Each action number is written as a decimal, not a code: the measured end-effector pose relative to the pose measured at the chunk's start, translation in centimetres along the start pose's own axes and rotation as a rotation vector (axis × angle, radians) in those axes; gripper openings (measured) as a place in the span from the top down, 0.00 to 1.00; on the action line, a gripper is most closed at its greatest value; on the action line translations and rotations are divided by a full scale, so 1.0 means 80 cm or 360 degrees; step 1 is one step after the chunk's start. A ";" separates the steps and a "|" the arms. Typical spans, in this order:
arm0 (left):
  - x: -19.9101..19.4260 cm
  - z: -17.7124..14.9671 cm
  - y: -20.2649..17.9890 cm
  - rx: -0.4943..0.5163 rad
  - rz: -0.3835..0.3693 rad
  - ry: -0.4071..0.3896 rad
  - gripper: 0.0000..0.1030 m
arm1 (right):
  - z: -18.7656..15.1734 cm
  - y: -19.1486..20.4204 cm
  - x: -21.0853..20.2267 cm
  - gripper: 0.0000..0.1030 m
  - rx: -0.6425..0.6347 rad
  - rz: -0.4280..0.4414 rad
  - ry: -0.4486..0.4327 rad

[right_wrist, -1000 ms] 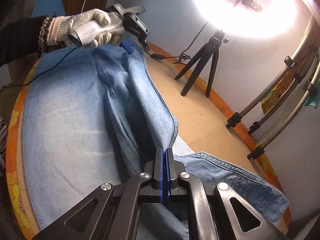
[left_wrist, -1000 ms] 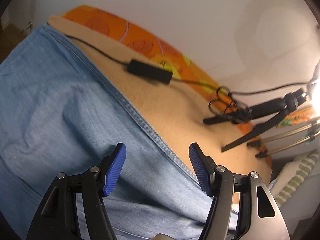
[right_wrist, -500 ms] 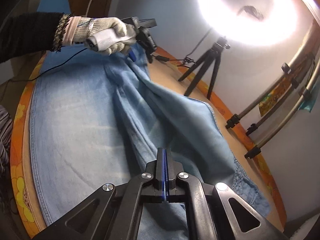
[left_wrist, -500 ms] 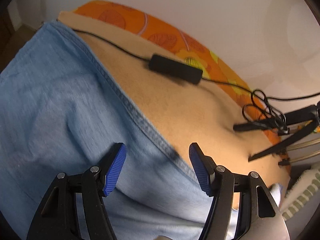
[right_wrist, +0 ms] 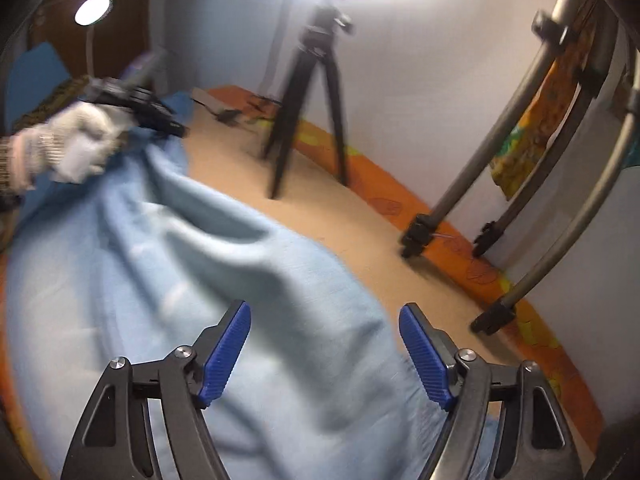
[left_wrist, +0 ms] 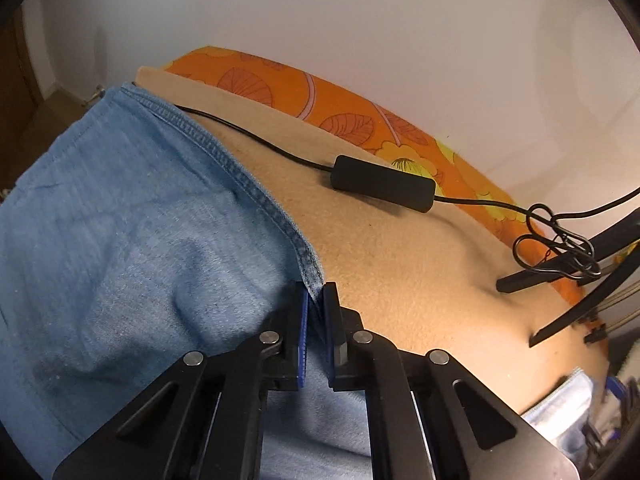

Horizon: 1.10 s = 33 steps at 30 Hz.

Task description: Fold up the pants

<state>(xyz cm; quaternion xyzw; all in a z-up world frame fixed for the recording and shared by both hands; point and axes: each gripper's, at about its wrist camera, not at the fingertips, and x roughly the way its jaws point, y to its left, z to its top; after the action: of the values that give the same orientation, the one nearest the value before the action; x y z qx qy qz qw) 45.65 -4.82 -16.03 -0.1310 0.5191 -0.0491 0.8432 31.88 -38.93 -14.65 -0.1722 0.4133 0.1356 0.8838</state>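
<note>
Nearest the left wrist camera, the left gripper has just been closing and now pinches the stitched hem of the jeans, which lie spread on the tan surface. The right gripper has just been opening; its jaws stand wide over the denim, holding nothing. Farther off lie an inline cable box and tripod. Through the blur, this looks like a re-grip between folds; next, the right needs a fresh edge to pinch.
</note>
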 end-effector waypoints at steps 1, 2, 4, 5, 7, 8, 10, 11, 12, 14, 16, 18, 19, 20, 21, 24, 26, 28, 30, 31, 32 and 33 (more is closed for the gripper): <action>-0.002 0.000 0.005 -0.0022 -0.0028 0.0000 0.95 | 0.001 -0.003 0.011 0.22 -0.0009 0.0005 0.0028; -0.004 -0.001 0.009 -0.0041 -0.0046 -0.0003 0.95 | 0.001 -0.006 0.024 0.22 -0.0004 0.0022 0.0065; -0.005 0.001 0.008 -0.0055 -0.0075 -0.0027 0.95 | -0.001 -0.012 0.043 0.22 0.0036 0.0118 0.0137; -0.010 0.001 0.010 -0.0057 -0.0088 -0.0046 0.95 | -0.003 -0.013 0.052 0.25 0.0058 0.0158 0.0165; -0.024 -0.001 0.013 -0.0047 -0.0104 -0.0085 0.95 | -0.007 -0.010 0.059 0.56 0.0066 0.0185 0.0198; -0.029 -0.001 0.014 -0.0043 -0.0114 -0.0102 0.96 | -0.009 -0.008 0.062 0.76 0.0069 0.0201 0.0235; -0.047 0.000 0.023 -0.0072 -0.0142 -0.0146 0.96 | -0.013 -0.003 0.057 0.84 0.0045 0.0146 0.0213; -0.056 0.001 0.028 -0.0083 -0.0156 -0.0163 0.96 | -0.014 -0.001 0.052 0.91 0.0035 0.0132 0.0196; -0.062 0.001 0.031 -0.0089 -0.0163 -0.0181 0.96 | -0.015 0.001 0.041 0.94 0.0034 0.0121 0.0166; -0.084 0.002 0.032 -0.0073 -0.0179 -0.0224 0.96 | -0.015 0.004 0.019 0.95 0.0039 0.0091 0.0102; -0.109 -0.002 0.033 -0.0037 -0.0184 -0.0279 0.96 | -0.015 0.010 -0.008 0.96 0.0047 0.0059 0.0042; -0.125 -0.009 0.036 -0.0038 -0.0201 -0.0305 0.96 | -0.014 0.023 -0.040 0.96 0.0028 0.0032 -0.0021; -0.136 -0.013 0.042 -0.0052 -0.0223 -0.0318 0.96 | -0.015 0.031 -0.054 0.96 -0.0001 0.0006 -0.0040; -0.145 -0.016 0.046 -0.0059 -0.0240 -0.0330 0.96 | -0.016 0.041 -0.067 0.97 -0.0031 -0.0016 -0.0056; -0.156 -0.021 0.051 -0.0062 -0.0255 -0.0346 0.96 | -0.019 0.051 -0.081 0.97 -0.0055 -0.0033 -0.0071; -0.181 -0.040 0.060 -0.0057 -0.0284 -0.0388 0.96 | -0.029 0.082 -0.116 0.97 -0.0100 -0.0062 -0.0100; -0.201 -0.059 0.071 -0.0050 -0.0298 -0.0409 0.96 | -0.031 0.106 -0.132 0.97 -0.0150 -0.0088 -0.0103; -0.222 -0.083 0.087 -0.0039 -0.0312 -0.0424 0.96 | -0.041 0.127 -0.153 0.97 -0.0199 -0.0115 -0.0107; -0.238 -0.111 0.106 -0.0054 -0.0338 -0.0434 0.96 | -0.053 0.148 -0.174 0.97 -0.0213 -0.0136 -0.0109; -0.241 -0.121 0.112 -0.0065 -0.0351 -0.0433 0.96 | -0.057 0.158 -0.181 0.97 -0.0214 -0.0142 -0.0109; -0.243 -0.132 0.119 -0.0078 -0.0362 -0.0428 0.96 | -0.062 0.165 -0.186 0.97 -0.0217 -0.0149 -0.0106; -0.246 -0.145 0.127 -0.0090 -0.0372 -0.0422 0.96 | -0.072 0.180 -0.193 0.97 -0.0234 -0.0170 -0.0101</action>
<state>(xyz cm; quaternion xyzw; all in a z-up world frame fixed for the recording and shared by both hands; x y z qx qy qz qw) 25.85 7.32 -6.74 -0.2194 0.3859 -0.1145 0.8887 12.81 -29.79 -8.88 -0.2542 0.3644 0.1236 0.8873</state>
